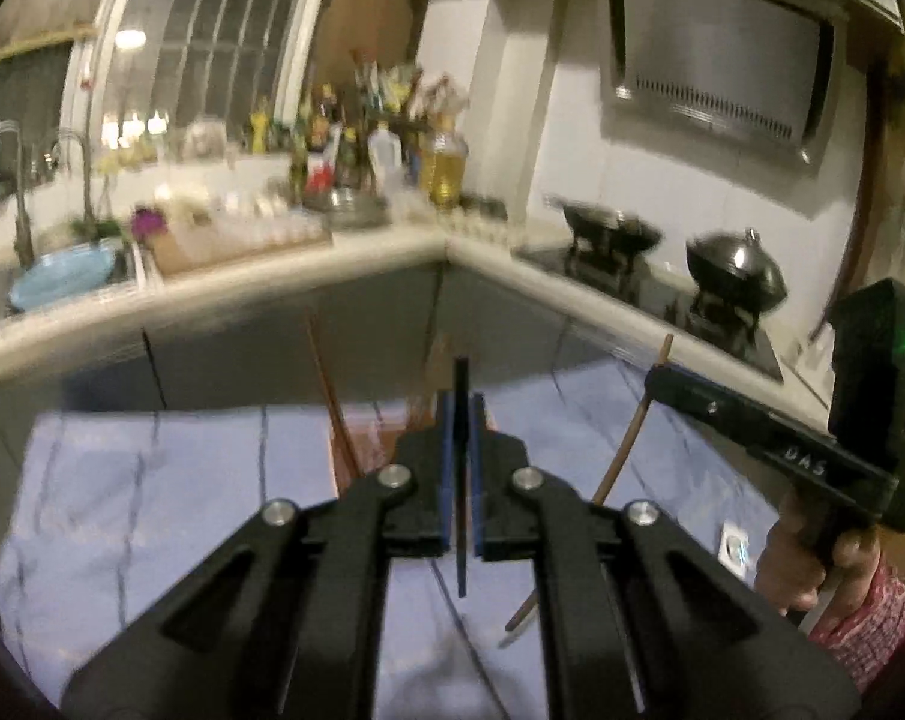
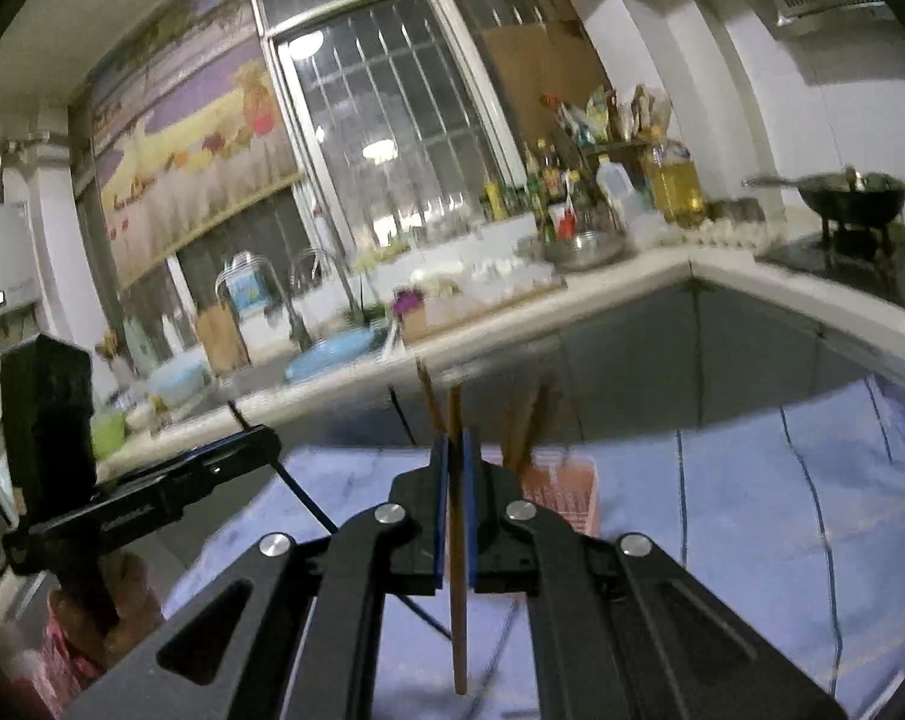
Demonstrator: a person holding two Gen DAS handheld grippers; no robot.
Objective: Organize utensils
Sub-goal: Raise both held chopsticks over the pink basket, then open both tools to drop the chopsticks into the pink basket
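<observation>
In the left wrist view my left gripper is shut on a thin dark chopstick that stands upright between its blue pads. To the right, my right gripper is shut on a brown chopstick that slants down. In the right wrist view my right gripper clamps that brown chopstick upright. The left gripper at the left holds the dark chopstick. A pinkish slotted holder with several brown chopsticks stands on the blue checked cloth, just beyond both grippers.
An L-shaped white counter runs behind, with a sink and blue bowl, bottles, and two dark woks on the hob. A hand in a red patterned sleeve holds the right gripper's handle. A white socket block lies on the cloth.
</observation>
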